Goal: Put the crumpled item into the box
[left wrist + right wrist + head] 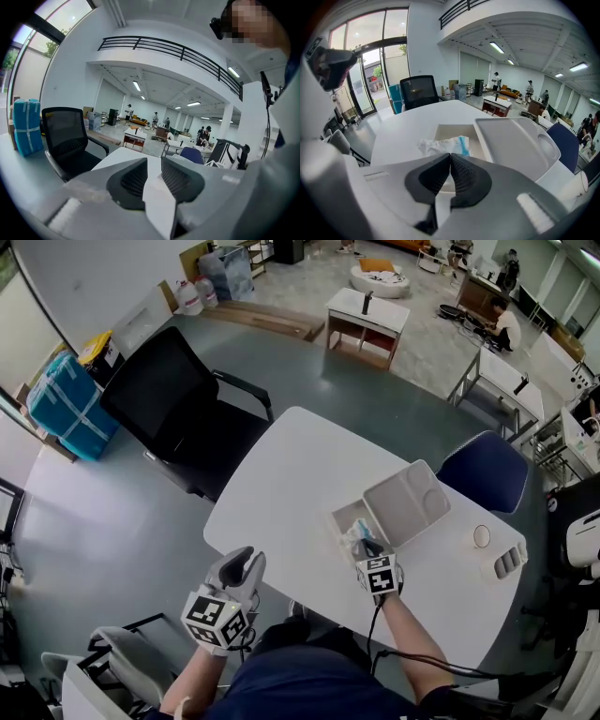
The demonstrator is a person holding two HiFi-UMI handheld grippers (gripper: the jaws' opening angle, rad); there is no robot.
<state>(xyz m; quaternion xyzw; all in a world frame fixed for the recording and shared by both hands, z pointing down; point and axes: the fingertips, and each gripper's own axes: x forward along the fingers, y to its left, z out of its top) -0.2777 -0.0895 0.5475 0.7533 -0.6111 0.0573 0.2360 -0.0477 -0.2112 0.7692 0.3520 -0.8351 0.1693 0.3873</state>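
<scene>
Crumpled item (443, 146) partly behind hand-held gripper (450, 155)

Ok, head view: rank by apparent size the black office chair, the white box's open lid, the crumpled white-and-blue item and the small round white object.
1. Black office chair.
2. White box's open lid.
3. Crumpled white-and-blue item and small round white object: alike; the right gripper hides part of the item, so unranked.
</scene>
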